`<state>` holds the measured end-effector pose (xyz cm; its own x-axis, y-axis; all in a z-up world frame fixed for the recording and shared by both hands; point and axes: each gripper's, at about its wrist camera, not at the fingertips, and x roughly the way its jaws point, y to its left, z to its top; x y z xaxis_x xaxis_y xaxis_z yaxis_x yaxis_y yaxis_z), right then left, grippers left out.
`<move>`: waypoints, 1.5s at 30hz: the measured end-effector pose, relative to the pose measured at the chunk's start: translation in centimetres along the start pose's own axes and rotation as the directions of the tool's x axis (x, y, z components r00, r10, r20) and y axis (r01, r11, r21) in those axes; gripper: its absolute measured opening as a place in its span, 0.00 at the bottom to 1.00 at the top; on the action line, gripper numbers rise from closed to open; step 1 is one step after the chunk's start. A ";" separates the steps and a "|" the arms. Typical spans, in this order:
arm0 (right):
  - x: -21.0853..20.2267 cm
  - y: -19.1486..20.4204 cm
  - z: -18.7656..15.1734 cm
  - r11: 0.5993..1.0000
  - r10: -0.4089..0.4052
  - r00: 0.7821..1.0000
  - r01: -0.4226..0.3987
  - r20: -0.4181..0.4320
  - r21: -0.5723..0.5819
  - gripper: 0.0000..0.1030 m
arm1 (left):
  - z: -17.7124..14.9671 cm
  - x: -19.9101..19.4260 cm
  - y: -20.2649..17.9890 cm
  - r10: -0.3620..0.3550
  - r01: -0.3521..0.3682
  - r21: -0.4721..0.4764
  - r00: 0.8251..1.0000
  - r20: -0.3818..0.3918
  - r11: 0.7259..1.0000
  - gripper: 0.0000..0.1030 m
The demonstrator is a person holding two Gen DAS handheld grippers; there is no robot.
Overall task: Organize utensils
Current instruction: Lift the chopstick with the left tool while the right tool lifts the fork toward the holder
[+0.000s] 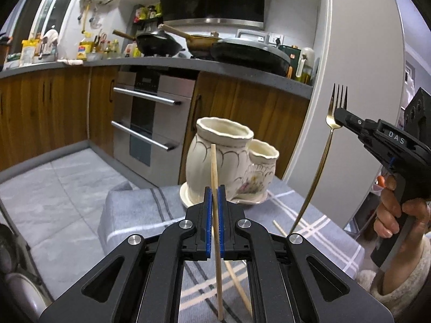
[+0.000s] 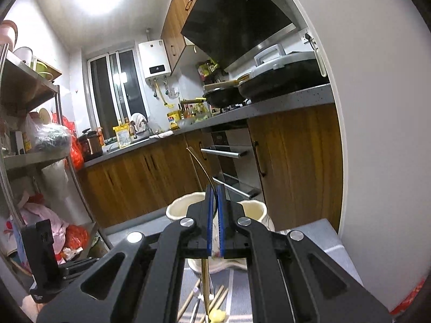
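My left gripper (image 1: 214, 188) is shut on a wooden chopstick (image 1: 215, 172), held upright in front of a cream ceramic double-pot holder (image 1: 215, 158) on the grey checked tablecloth (image 1: 140, 212). My right gripper (image 1: 336, 117) is shut on a gold fork (image 1: 327, 145), tines up, held to the right of the holder and above the table. In the right wrist view that gripper (image 2: 214, 188) pinches the fork's thin handle (image 2: 200, 164) above the holder (image 2: 177, 207).
More chopsticks (image 1: 242, 290) lie on the cloth below my left gripper; several utensils (image 2: 212, 301) show under my right one. Kitchen cabinets, an oven (image 1: 150, 123) and a worktop with pans stand behind. A white wall (image 1: 358, 80) is on the right. A shelf rack (image 2: 29, 123) stands left.
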<state>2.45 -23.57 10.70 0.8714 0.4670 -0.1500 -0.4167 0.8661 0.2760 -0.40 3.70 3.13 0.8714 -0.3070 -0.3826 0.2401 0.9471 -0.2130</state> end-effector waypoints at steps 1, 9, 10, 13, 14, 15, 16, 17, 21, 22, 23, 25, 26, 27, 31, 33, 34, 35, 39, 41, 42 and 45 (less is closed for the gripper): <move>0.1 0.0 0.2 1.000 0.000 1.000 0.000 0.009 -0.002 0.03 | 0.1 0.1 -0.1 0.003 -0.003 0.006 1.000 -0.005 1.000 0.05; 0.2 0.3 0.9 1.000 0.014 0.999 -0.014 0.048 -0.013 0.03 | 0.6 -0.3 -0.3 0.010 -0.011 0.043 1.000 0.011 0.999 0.04; 0.2 0.4 1.0 1.000 0.016 0.999 -0.015 0.050 -0.014 0.03 | 0.6 -0.6 -0.4 0.013 -0.014 0.051 1.000 0.019 0.999 0.04; 0.5 0.3 1.4 1.000 0.018 0.998 -0.017 0.061 -0.011 0.03 | 1.0 -1.5 -0.7 0.009 -0.013 0.079 0.999 0.042 0.997 0.04; 0.5 0.3 1.6 1.000 0.017 0.998 -0.016 0.066 -0.011 0.03 | 1.2 -1.8 -0.8 0.011 -0.016 0.088 0.999 0.054 0.996 0.04; 0.5 0.2 1.6 1.000 0.017 0.997 -0.016 0.069 -0.010 0.03 | 1.3 -2.0 -0.9 0.013 -0.019 0.091 0.998 0.060 0.996 0.04; 0.6 0.2 1.7 1.000 0.017 0.997 -0.016 0.073 -0.008 0.03 | 1.5 -2.3 -0.9 0.012 -0.019 0.094 0.997 0.070 0.995 0.04; 0.6 0.2 1.8 1.000 0.015 0.997 -0.015 0.078 -0.007 0.03 | 1.8 -2.6 -0.9 0.013 -0.021 0.096 0.997 0.080 0.995 0.04; 0.9 -0.1 2.4 1.000 0.013 0.995 -0.013 0.100 0.004 0.03 | 3.1 -3.1 -1.4 0.008 -0.021 0.116 0.994 0.105 0.993 0.04; 1.0 -0.1 2.7 1.000 0.011 0.994 -0.012 0.109 0.006 0.03 | 3.8 -3.1 -1.5 0.002 -0.016 0.120 0.993 0.115 0.993 0.04; 1.1 -0.2 3.0 1.000 0.008 0.992 -0.009 0.124 0.008 0.03 | 4.2 -3.1 -1.6 -0.005 -0.010 0.122 0.993 0.119 0.992 0.04; 1.4 -0.4 3.4 1.000 -0.006 0.989 0.004 0.146 0.012 0.03 | 5.7 -2.8 -1.9 -0.018 0.001 0.126 0.991 0.132 0.992 0.04; 1.5 -0.5 3.6 1.000 -0.012 0.988 0.010 0.154 0.014 0.03 | 6.4 -2.6 -2.2 -0.024 0.006 0.129 0.991 0.135 0.992 0.04; 1.8 -0.7 3.8 1.000 -0.020 0.986 0.017 0.165 0.019 0.03 | 7.4 -2.4 -2.4 -0.036 0.018 0.130 0.989 0.141 0.991 0.04; 2.5 -2.0 4.6 0.998 -0.035 0.980 0.025 0.198 0.057 0.03 | 10.5 -1.6 -3.0 -0.067 0.047 0.122 0.984 0.165 0.991 0.04; 2.6 -2.6 4.9 0.997 -0.042 0.976 0.026 0.212 0.078 0.03 | 12.0 -1.2 -3.2 -0.077 0.057 0.110 0.981 0.180 0.992 0.04; 2.6 -2.9 5.0 0.996 -0.045 0.974 0.026 0.220 0.086 0.03 | 12.5 -1.1 -3.4 -0.075 0.055 0.108 0.979 0.191 0.993 0.04; 2.6 -3.1 5.1 0.995 -0.049 0.972 0.029 0.228 0.092 0.03 | 13.1 -0.9 -3.5 -0.067 0.047 0.105 0.977 0.204 0.993 0.04; 2.8 -4.4 5.5 0.992 -0.078 0.957 0.046 0.278 0.118 0.03 | 15.2 0.3 -3.8 -0.044 0.023 0.088 0.969 0.244 0.996 0.04; 3.0 -5.1 5.4 0.990 -0.087 0.954 0.051 0.286 0.128 0.03 | 15.9 1.3 -4.0 -0.030 0.011 0.075 0.966 0.256 0.997 0.04; 3.1 -5.5 5.4 0.989 -0.093 0.953 0.055 0.289 0.137 0.03 | 16.3 2.0 -4.1 -0.015 -0.004 0.072 0.965 0.261 0.997 0.04; 3.6 -6.3 4.9 0.986 -0.118 0.950 0.077 0.288 0.150 0.03 | 16.6 3.3 -4.4 0.031 -0.056 0.079 0.956 0.291 0.995 0.04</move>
<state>9.49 -28.18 13.09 0.9520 0.2900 0.0980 -0.3044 0.8631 0.4030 8.51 0.06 17.78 0.9652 -0.2367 -0.1108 0.2235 0.9673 -0.1198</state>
